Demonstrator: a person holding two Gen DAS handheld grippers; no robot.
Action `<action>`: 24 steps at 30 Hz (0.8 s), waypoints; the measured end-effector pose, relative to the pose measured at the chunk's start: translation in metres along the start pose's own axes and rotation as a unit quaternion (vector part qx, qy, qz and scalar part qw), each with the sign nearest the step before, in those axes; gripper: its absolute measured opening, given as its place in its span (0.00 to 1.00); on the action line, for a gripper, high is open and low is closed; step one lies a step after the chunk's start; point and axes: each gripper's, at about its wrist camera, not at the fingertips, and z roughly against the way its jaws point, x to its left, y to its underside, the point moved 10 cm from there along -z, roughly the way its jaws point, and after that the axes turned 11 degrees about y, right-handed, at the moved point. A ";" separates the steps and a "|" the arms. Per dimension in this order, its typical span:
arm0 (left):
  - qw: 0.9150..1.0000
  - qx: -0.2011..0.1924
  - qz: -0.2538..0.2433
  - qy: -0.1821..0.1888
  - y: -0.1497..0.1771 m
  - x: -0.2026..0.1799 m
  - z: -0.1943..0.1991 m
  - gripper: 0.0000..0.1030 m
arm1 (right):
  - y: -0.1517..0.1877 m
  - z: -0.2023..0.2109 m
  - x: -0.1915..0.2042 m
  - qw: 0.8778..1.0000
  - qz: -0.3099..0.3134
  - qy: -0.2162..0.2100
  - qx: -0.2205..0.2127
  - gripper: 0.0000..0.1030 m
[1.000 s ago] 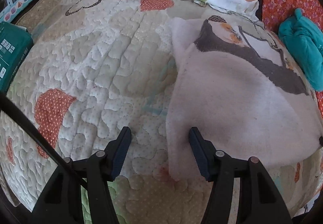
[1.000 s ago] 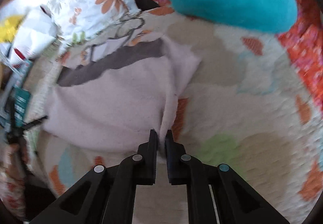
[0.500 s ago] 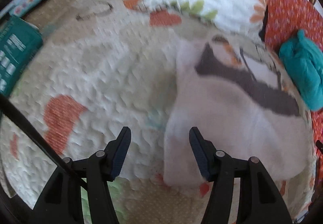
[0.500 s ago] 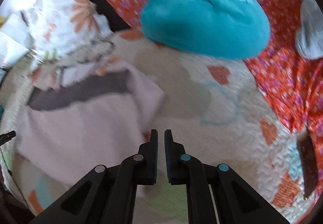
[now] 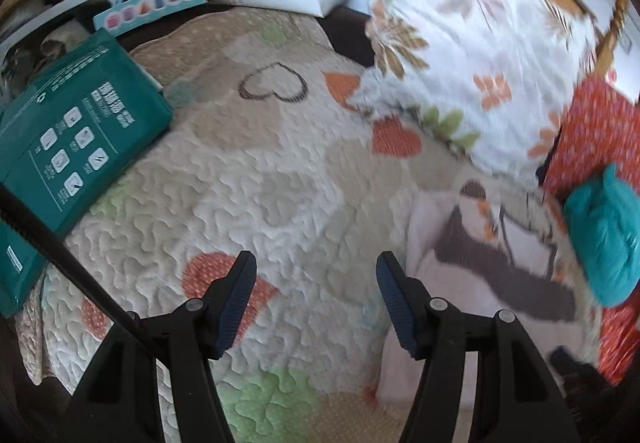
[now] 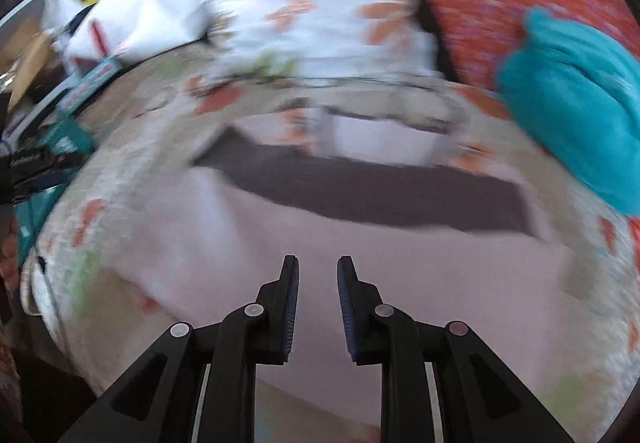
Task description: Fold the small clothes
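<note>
Motion blur is smearing nearly the whole right wrist view: the pale garment (image 6: 360, 243) and floral pillow (image 6: 320, 3) at 12 o'clock are losing their edges. In the left wrist view the green box (image 5: 68, 147) is running off at 9 o'clock, the teal cloth (image 5: 604, 239) at 3 o'clock

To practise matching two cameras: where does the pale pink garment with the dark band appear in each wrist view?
Left wrist: pale pink garment at lower right, beside the right finger.
Right wrist: centre, spread ahead of the fingers.
Shared landmark: teal bundle at right edge in both.
</note>
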 end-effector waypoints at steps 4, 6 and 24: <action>0.999 -0.004 0.039 0.020 -0.009 0.015 0.009 0.60 | -0.028 -0.042 0.071 0.998 0.017 -0.043 0.030 0.21; 0.998 -0.011 0.049 0.022 -0.014 0.024 0.014 0.60 | -0.046 -0.070 0.104 0.998 0.026 -0.039 0.034 0.21; 0.994 -0.039 0.099 0.011 -0.030 0.065 0.031 0.60 | -0.048 -0.061 0.179 0.990 0.133 -0.040 0.036 0.47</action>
